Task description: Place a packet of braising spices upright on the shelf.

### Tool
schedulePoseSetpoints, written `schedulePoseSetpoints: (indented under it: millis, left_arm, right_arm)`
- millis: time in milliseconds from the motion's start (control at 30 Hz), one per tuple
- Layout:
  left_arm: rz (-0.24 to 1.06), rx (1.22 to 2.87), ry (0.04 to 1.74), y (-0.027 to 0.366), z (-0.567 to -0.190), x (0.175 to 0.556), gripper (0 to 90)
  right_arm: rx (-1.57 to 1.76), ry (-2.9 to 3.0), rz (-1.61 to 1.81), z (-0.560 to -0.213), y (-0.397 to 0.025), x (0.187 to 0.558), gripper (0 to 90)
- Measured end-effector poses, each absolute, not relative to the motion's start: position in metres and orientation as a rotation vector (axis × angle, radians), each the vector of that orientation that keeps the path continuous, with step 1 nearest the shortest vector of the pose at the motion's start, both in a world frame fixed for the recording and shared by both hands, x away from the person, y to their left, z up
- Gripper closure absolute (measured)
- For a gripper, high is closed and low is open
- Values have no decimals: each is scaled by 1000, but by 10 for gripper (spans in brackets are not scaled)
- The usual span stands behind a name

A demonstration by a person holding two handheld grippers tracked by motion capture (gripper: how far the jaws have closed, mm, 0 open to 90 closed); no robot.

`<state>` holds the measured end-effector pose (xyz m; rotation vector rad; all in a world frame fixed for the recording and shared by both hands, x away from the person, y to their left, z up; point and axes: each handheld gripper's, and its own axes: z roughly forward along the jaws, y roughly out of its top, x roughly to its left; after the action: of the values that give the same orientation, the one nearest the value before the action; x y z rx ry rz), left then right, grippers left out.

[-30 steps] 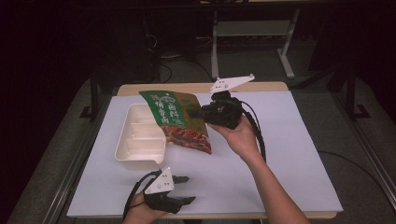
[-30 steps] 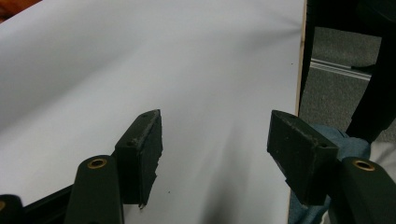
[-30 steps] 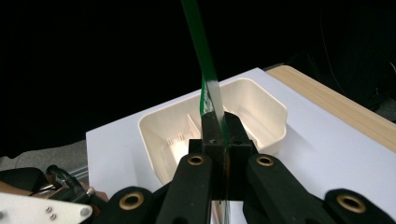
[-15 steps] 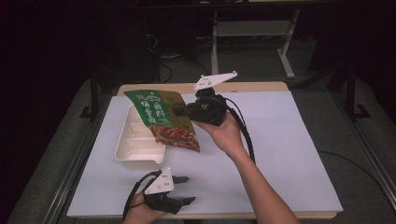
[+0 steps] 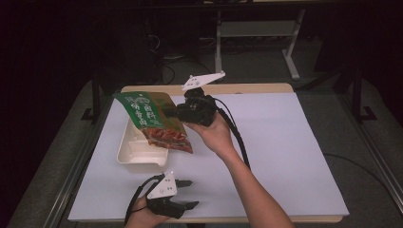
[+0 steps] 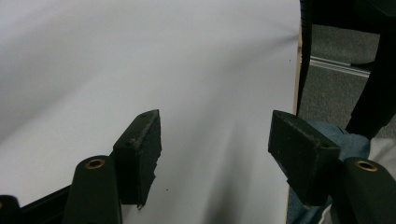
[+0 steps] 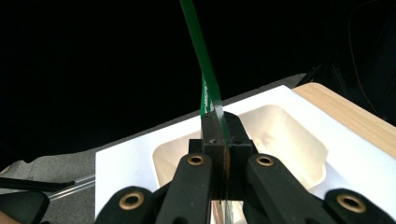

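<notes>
White-covered table (image 5: 294, 156) under dim surroundings, wooden edge visible at far side. Right gripper (image 5: 183, 112) raised above table, jaws pressed together on edge of green snack pouch (image 5: 154, 121); confirmed in right gripper view, where thin green pouch edge (image 7: 205, 79) runs up from between clamped jaws. Pouch hanging tilted, clear of surface, lower end over cream tray (image 5: 138, 152). Tray resting on table left of centre, open side up; contents not discernible. Seen past right gripper's jaws, tray (image 7: 289, 135) directly below pouch. Left gripper (image 5: 186, 194) low at near table edge, well apart from tray and pouch, jaws spread wide. Left gripper view: nothing between jaws, bare white surface beyond, no contact with any object. Cables trailing from both grippers.
</notes>
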<state>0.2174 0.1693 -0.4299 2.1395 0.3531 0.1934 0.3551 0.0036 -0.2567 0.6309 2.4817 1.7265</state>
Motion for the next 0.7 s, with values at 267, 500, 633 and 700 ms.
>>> schedulePoseSetpoints:
  millis: [267, 500, 633, 700]
  left_arm:
    - [192, 2138, 350, 169, -430, 217, 337]
    - [195, 2138, 350, 170, -430, 217, 336]
    - [193, 2134, 351, 170, -429, 217, 336]
    - [192, 2135, 348, 171, -429, 217, 335]
  right_arm:
    - [602, 2499, 1741, -260, 23, 357, 897]
    - [591, 2501, 1771, -270, 44, 359, 897]
    - [588, 2510, 1774, -273, 52, 360, 897]
    - [593, 2518, 1781, -275, 56, 361, 897]
